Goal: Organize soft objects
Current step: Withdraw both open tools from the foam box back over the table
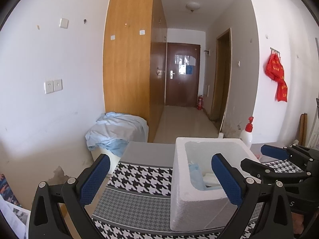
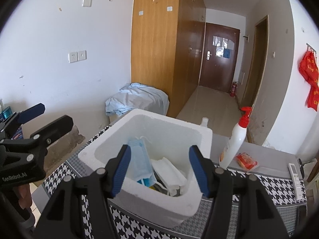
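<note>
While the right gripper (image 2: 159, 171) is held released above the foam box (image 2: 201, 137) at frame centre, nothing is gripped; the left gripper (image 1: 159, 181) is likewise spread empty. The blue masks (image 2: 139, 159) inside, judged light and limp, are best pinched mid-stack.

Both wrist views close over foam box (image 1: 191, 205)
</note>
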Available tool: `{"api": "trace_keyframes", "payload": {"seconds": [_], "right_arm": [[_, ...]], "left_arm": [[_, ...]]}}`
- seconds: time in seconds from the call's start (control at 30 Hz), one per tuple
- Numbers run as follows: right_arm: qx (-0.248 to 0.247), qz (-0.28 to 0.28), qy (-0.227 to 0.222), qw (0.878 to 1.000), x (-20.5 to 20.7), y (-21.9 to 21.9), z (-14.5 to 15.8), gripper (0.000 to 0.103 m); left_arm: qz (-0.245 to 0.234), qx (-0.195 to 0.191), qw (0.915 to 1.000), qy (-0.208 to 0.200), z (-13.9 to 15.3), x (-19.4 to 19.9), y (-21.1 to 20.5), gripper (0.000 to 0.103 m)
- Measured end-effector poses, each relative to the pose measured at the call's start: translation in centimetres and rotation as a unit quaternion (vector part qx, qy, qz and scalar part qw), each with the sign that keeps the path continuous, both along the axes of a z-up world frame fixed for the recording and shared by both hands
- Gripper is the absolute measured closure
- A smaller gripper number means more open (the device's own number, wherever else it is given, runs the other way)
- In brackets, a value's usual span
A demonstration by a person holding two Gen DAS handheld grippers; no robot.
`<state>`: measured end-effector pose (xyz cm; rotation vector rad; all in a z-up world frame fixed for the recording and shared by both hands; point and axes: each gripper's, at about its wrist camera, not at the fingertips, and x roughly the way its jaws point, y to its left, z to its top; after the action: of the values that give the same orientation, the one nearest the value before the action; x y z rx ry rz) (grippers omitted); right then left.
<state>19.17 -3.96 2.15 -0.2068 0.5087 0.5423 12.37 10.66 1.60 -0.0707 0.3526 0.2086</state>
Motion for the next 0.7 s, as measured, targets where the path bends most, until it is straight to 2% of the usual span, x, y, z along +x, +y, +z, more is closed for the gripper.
{"api": "trace_keyframes", "payload": {"seconds": [0.23, 0.37, 0.53, 0.7], "right_arm": [[0.006, -0.002, -0.008, 1.0, -1.2, -0.8, 0.4, 0.038], [0.009, -0.002, -0.012, 1.0, -1.8, -1.4, 0.5, 0.031], [0.011, -0.005, -0.023, 1.0, -2.7, -2.1, 0.7, 0.028], [0.016, -0.006, -0.032, 0.999, -3.5, -2.7, 0.7, 0.022]], "left_arm": [[-0.001, 0.003, 1.0, -0.007, 0.6, -1.1, -0.7, 0.001], [-0.004, 0.006, 0.9999, -0.01, 0.9, -1.6, -1.2, 0.001], [-0.007, 0.009, 0.9999, -0.012, 1.1, -2.0, -1.9, 0.001], [-0.012, 0.012, 0.9998, -0.011, 1.1, -2.4, -2.4, 0.001]]}}
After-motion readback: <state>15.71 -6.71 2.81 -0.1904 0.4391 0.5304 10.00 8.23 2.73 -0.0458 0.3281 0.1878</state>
